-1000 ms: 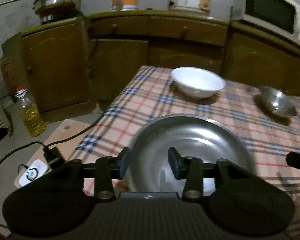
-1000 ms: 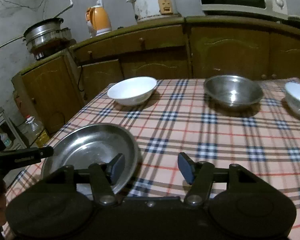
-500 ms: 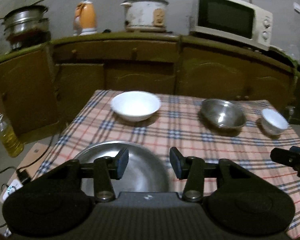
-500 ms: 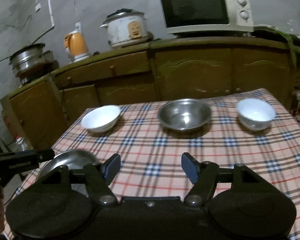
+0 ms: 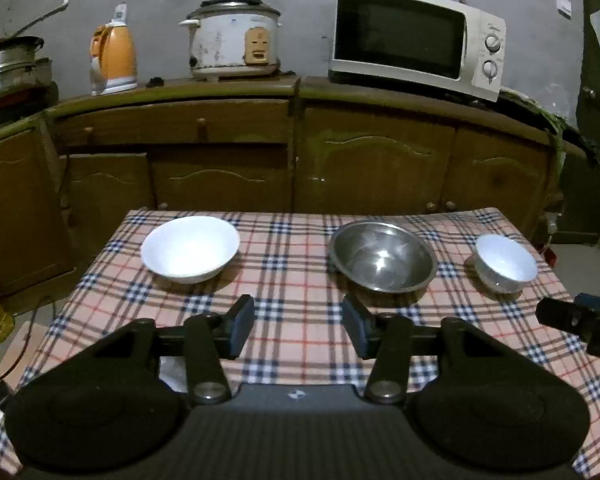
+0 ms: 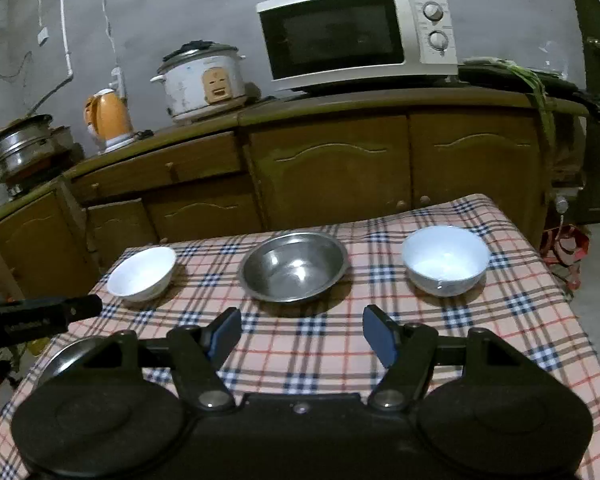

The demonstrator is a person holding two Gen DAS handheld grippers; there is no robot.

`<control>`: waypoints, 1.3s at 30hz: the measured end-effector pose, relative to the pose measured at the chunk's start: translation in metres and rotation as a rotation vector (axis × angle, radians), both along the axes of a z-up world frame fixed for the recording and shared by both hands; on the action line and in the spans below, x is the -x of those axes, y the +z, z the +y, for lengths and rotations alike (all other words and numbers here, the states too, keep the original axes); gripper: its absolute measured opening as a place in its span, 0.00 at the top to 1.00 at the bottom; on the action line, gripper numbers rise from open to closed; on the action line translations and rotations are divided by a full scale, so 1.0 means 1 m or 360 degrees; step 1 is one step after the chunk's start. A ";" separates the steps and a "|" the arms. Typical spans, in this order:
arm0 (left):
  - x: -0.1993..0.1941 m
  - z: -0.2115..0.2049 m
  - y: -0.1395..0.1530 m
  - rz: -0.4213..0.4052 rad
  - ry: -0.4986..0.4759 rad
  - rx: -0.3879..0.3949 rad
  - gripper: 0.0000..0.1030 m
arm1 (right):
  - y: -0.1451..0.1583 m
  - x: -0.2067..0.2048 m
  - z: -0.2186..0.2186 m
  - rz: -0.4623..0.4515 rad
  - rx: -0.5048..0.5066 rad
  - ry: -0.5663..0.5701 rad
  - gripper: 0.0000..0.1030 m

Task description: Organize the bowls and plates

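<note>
My left gripper (image 5: 299,326) level, jaws apart, empty. My right gripper (image 6: 302,334) level, jaws wider, empty.

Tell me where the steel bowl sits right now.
The steel bowl sits on the checked tablecloth in both wrist views, toward the far edge, between the wide white bowl and the small white bowl.
</note>
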State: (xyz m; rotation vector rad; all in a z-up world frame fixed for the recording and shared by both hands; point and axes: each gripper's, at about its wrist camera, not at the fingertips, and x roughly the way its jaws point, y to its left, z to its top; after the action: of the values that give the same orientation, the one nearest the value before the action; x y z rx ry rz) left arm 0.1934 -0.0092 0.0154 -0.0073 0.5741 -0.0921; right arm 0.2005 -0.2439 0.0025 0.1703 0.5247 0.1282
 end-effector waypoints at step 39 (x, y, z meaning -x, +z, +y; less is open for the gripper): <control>-0.122 -0.041 -0.023 0.0066 -0.0030 -0.0103 0.45 | -0.027 -0.153 -0.025 0.0120 0.0007 -0.0027 0.22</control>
State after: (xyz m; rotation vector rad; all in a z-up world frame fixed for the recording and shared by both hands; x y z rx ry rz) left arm 0.3150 -0.0501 -0.0080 0.0594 0.6186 -0.0917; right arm 0.3534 -0.2693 -0.0247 0.1757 0.5986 0.1042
